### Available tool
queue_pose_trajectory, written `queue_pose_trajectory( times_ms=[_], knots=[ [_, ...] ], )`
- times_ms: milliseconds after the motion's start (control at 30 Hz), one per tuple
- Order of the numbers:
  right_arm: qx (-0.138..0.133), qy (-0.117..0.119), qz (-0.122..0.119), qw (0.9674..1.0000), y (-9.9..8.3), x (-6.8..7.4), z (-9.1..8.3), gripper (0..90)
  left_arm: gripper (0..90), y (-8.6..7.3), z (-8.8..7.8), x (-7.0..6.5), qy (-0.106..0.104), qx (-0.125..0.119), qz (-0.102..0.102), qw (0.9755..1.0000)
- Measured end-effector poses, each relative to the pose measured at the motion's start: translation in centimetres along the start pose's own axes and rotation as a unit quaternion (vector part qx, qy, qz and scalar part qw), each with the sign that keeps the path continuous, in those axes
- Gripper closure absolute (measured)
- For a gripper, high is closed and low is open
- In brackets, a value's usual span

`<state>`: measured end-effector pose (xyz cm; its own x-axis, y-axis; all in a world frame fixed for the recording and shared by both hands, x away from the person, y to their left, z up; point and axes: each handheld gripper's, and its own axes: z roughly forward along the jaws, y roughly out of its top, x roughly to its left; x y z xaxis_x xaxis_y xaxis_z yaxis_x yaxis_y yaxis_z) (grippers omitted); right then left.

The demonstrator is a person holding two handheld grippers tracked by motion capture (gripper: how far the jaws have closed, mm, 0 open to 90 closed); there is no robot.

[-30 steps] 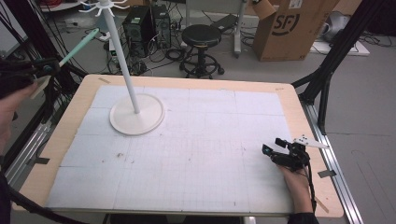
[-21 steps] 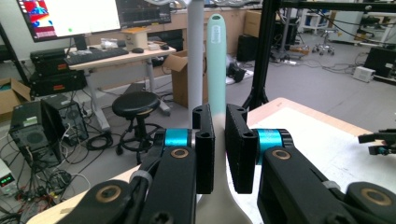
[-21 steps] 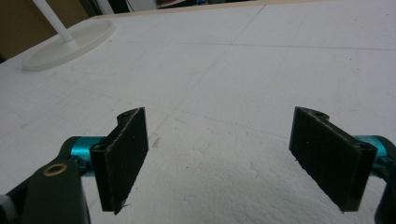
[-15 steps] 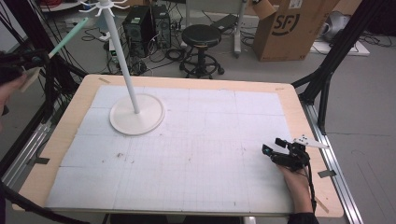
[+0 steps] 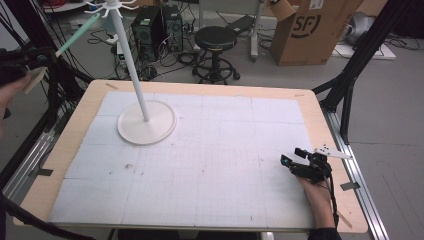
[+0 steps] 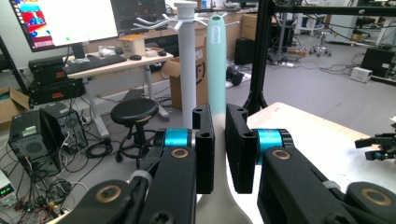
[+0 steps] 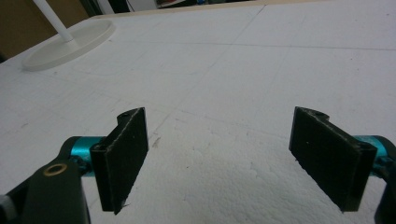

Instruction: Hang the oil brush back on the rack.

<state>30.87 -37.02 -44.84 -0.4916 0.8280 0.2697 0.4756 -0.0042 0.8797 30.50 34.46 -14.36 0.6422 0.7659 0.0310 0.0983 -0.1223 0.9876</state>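
Upper left, high view:
left gripper (image 5: 22,62): clamped on mint spatula handle (image 6: 216,65), beside rack pole (image 6: 187,60)
right gripper (image 7: 229,158): jaws apart, over foam mat (image 7: 261,70)

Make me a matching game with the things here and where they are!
Things:
1. mint handle
2. white stand
3. black stool
4. right tongs

Places or states:
A. on the floor beyond the table
B. open, above the white mat
C. on the mat, far left part
D. clamped in the left tongs

Pairs: 1-D, 2-C, 3-A, 4-B
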Motion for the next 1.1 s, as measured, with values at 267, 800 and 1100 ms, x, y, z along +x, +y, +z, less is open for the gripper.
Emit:
queue_pose_trajectory(
  times_ms=[267, 800, 1100],
  knots=[
    [0.0, 0.0, 0.0, 1.0, 0.01, 0.01, 0.0, 18.8, 82.4, 0.16, 0.4, -0.16, -0.005, 0.006, 0.003, 1.0],
    [0.0, 0.0, 0.0, 1.0, 0.0, -0.01, 0.0, 18.9, 82.4, 0.32, 0.68, -0.11, 0.008, 0.017, 0.007, 0.9998],
    [0.0, 0.001, 0.001, 1.0, -0.01, 0.02, -0.01, 18.8, 82.4, 0.26, 1.0, -0.02, 0.013, 0.022, 0.006, 0.9997]
  ],
)
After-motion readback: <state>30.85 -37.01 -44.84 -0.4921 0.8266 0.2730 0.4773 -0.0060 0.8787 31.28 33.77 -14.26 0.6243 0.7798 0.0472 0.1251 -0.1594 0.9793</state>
